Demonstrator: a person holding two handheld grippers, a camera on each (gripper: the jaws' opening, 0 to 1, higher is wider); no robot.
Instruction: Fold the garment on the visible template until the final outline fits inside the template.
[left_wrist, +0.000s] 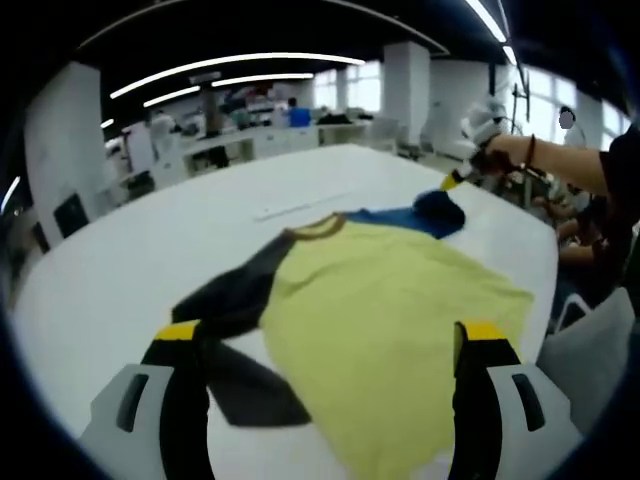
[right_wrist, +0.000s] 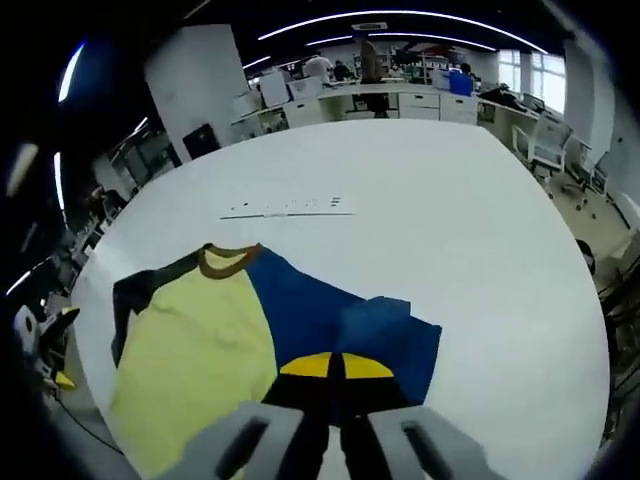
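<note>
Blue sleeve in right claw

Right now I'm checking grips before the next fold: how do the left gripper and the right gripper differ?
The left gripper has its jaws spread wide and holds nothing; the right gripper has its jaws together, apparently pinching the shirt's blue sleeve. The left gripper hovers over the yellow panel and dark sleeve; the right sits at the blue side. Both have yellow tips.

Left claw agape; right claw seemingly clamped.
</note>
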